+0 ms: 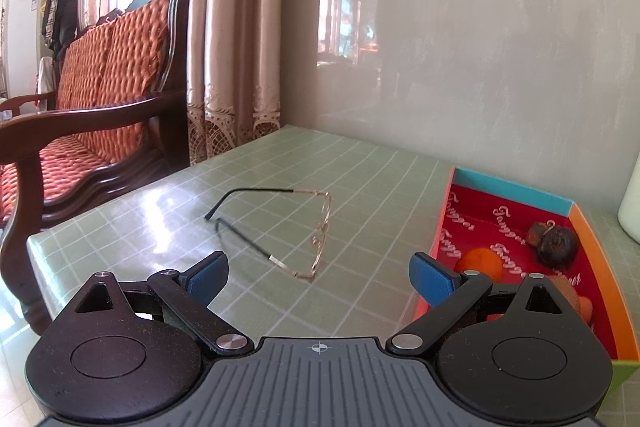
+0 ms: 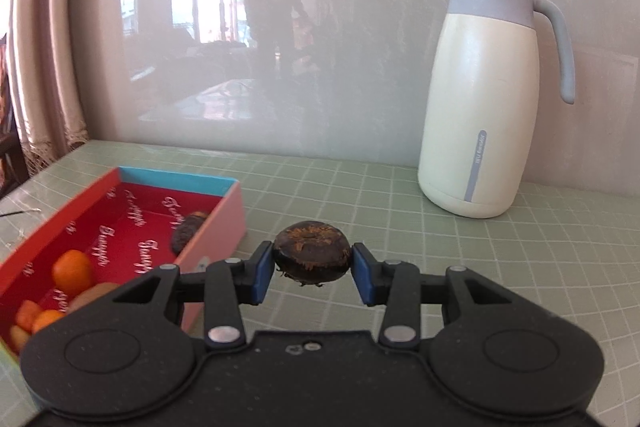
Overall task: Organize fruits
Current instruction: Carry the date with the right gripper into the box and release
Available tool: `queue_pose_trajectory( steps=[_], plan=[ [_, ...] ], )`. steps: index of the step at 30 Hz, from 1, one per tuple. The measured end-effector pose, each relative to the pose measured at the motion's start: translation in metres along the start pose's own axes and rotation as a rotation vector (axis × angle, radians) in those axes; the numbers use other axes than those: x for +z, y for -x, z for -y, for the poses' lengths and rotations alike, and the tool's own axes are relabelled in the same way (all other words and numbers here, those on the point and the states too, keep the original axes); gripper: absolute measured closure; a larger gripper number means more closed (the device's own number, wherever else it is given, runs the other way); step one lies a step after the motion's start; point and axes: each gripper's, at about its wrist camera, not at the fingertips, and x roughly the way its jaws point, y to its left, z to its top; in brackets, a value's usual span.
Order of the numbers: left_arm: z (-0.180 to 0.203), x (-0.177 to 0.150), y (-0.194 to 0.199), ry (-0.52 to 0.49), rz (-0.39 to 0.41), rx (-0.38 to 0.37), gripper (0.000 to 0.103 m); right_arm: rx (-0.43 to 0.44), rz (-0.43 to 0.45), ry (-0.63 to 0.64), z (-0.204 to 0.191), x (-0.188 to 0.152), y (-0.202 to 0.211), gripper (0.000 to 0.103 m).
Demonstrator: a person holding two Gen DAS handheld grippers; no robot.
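My right gripper (image 2: 313, 273) is shut on a dark brown round fruit (image 2: 311, 255) and holds it above the green table, just right of the red-lined box (image 2: 224, 227). The box holds an orange (image 2: 73, 271), several small orange fruits (image 2: 38, 319), a brownish fruit (image 2: 94, 294) and a dark fruit (image 2: 185, 233). In the left wrist view my left gripper (image 1: 318, 277) is open and empty over the table, left of the box (image 1: 588, 247). There the orange (image 1: 480, 261) and two dark fruits (image 1: 554, 239) lie in the box.
A pair of thin-framed glasses (image 1: 304, 227) lies on the table ahead of the left gripper. A cream thermos jug (image 2: 486, 99) stands at the back right by the wall. A wooden sofa with red cushions (image 1: 92, 107) stands beyond the table's left edge.
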Motion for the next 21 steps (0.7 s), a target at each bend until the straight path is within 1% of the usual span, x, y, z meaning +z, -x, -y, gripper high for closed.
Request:
queue_pose_trajectory(
  steps=[6, 13, 21],
  plan=[
    [-0.004, -0.002, 0.003, -0.021, 0.001, 0.015, 0.007, 0.057, 0.023, 0.035, -0.023, 0.001, 0.003, 0.063],
    [-0.001, -0.004, 0.000, -0.042, -0.004, 0.011, 0.007, 0.124, 0.041, 0.080, -0.049, 0.000, 0.001, 0.063],
    [-0.003, -0.004, -0.002, -0.057, -0.005, 0.010, 0.007, 0.172, 0.045, 0.106, -0.075, -0.003, -0.003, 0.063]
  ],
)
